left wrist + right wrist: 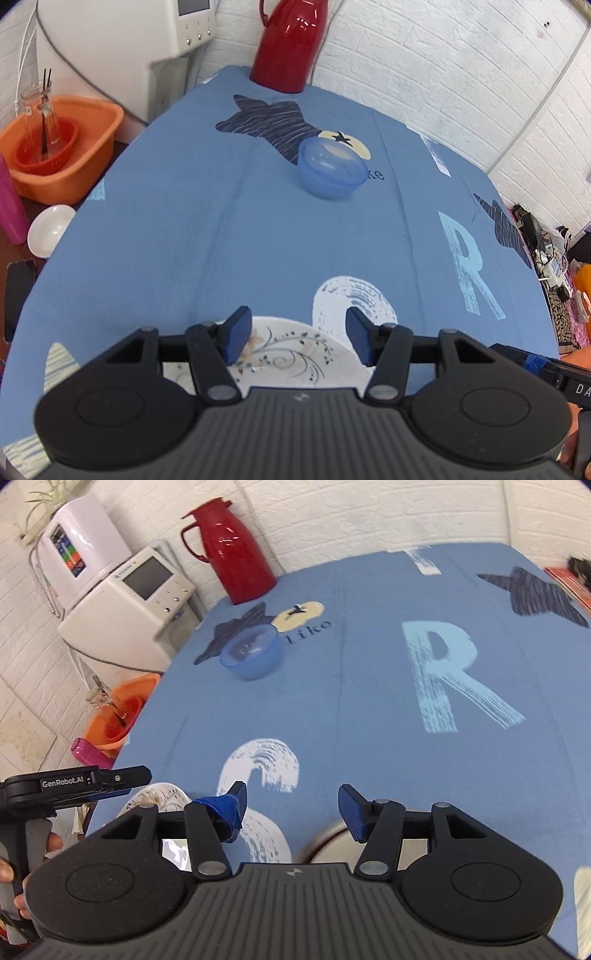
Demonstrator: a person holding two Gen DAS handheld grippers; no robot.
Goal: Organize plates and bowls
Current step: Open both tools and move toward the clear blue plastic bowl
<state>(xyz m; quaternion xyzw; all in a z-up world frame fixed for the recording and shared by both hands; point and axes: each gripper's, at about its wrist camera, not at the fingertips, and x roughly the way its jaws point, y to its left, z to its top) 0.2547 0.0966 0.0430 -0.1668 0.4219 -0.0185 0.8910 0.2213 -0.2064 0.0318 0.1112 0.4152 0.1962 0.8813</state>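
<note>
Left gripper [297, 338], jaws spread wide and holding nothing, is hovering over patterned plate [291, 354]; right gripper [291, 810] is likewise gaping empty; blue plastic bowl [332, 171] is sitting beyond.

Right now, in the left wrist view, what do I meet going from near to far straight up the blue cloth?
Left gripper, open, over the patterned plate → white brushstroke print → blue bowl → dark star print → red thermos jug at the far edge.
</note>
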